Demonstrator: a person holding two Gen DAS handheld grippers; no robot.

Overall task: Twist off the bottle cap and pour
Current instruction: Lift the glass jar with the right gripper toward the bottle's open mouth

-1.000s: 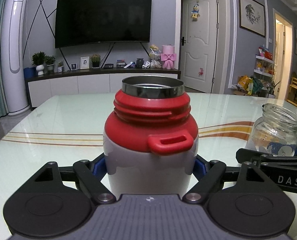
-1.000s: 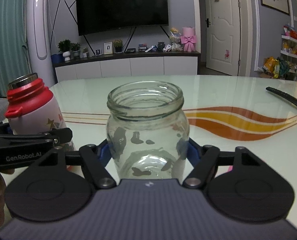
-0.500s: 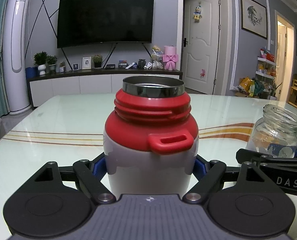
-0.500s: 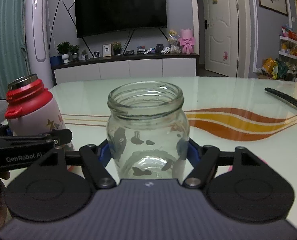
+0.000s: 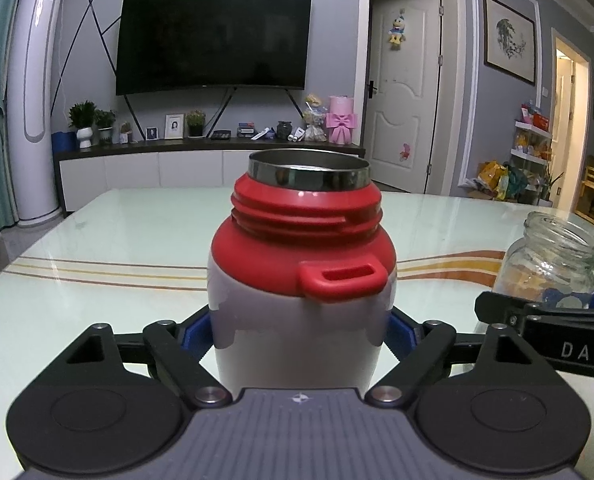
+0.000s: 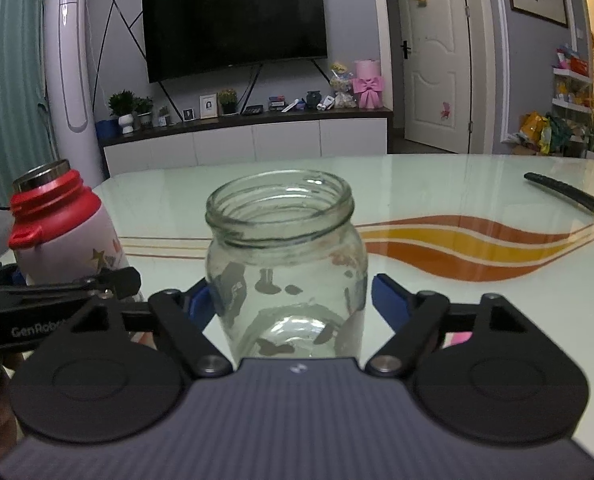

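A: Status of the left gripper (image 5: 299, 330)?
B: Clenched on the white steel-rimmed flask with red threaded collar (image 5: 301, 280), cap off, upright at the near left of the glossy table (image 5: 97, 248).
A: And the right gripper (image 6: 287, 300)?
B: Clenched on the clear glass jar (image 6: 285, 264), just right of the flask.

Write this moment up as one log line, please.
left gripper: shut on flask, cap off | right gripper: shut on glass jar | pour: not begun

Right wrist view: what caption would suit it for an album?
Right claw grips an open glass jar, uncapped red-topped bottle alongside.
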